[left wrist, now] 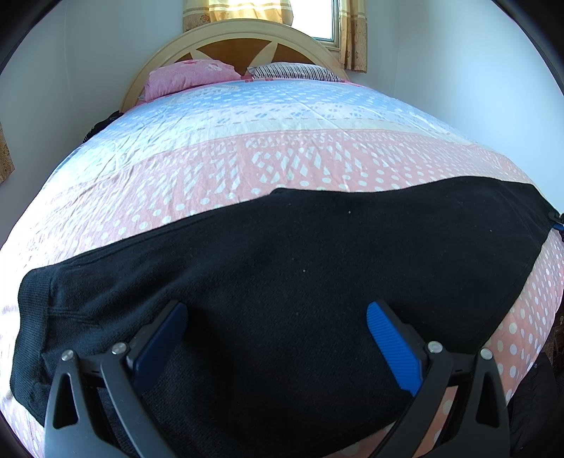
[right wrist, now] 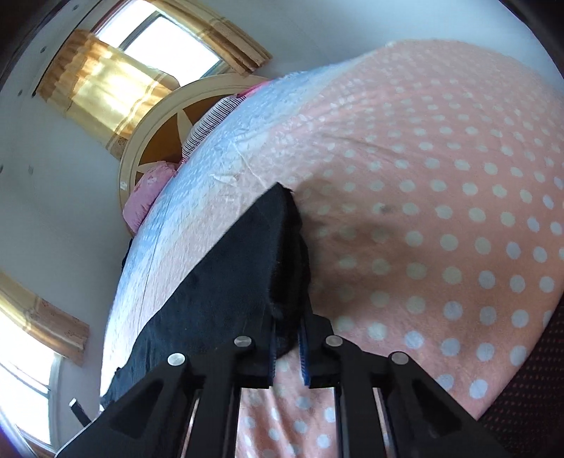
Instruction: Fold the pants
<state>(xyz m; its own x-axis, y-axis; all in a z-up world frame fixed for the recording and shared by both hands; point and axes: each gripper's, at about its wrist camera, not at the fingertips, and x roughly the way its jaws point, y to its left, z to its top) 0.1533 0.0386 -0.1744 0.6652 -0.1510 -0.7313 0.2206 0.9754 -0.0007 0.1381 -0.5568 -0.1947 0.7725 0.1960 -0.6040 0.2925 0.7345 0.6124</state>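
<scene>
Lying across the near part of the bed (left wrist: 282,155), the black pants (left wrist: 282,267) stretch flat from the left edge of the left wrist view to the right, on a pink sheet (left wrist: 218,176) with white dots. The left gripper (left wrist: 276,319) hangs over the near edge of the pants with its jaws spread wide, the blue pads (left wrist: 393,348) well apart and holding nothing; black cloth fills the space between them and below.

The right gripper (right wrist: 286,347) has its jaws drawn narrow on one end of the pants (right wrist: 225,282), and a fold of the dark cloth sits pinched between its blue pads (right wrist: 302,347). From there the cloth runs away to the lower left over the sheet (right wrist: 440,193). The gripped end stands up in a peak above the bed (right wrist: 197,197).

At the head of the bed a pink pillow (left wrist: 190,79) and a striped pillow (left wrist: 294,71) lie side by side against a rounded wooden headboard (left wrist: 232,42). Behind it, yellow curtains (left wrist: 352,35) frame a bright window (left wrist: 320,17).
</scene>
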